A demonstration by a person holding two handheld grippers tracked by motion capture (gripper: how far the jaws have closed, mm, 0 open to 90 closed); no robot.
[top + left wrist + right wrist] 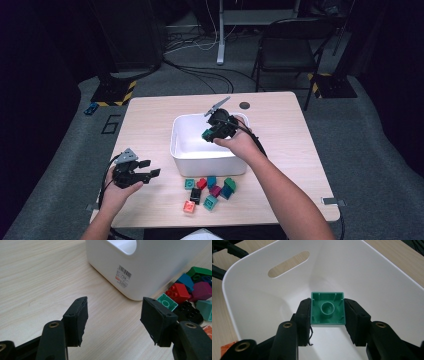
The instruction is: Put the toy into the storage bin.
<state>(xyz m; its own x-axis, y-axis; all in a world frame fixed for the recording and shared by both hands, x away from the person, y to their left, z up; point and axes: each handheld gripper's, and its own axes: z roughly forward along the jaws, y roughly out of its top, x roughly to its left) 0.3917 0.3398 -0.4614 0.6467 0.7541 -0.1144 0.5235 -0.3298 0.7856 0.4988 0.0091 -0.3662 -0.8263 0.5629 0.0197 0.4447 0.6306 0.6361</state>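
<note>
The right tool (pixel 327 312) is clamped on a green brick (pixel 327 308), hollow underside showing, held over the inside of the white bin (pixel 372 280). The left tool (pixel 113 320) stands apart with nothing between, low over the tabletop (pixel 37 272), near the loose bricks (pixel 210 190) by the bin's front wall.

The right arm reaches far fwd across the table. The right hand (pixel 240 142) holds the right gripper (pixel 207 134) w/ its jaws pointing down and to the left, squeezed tight on a small thing. The left arm is short and bent, near the table edge. The left gripper (pixel 151 169) points right, jaws wide apart, nothing btwn them.
</note>
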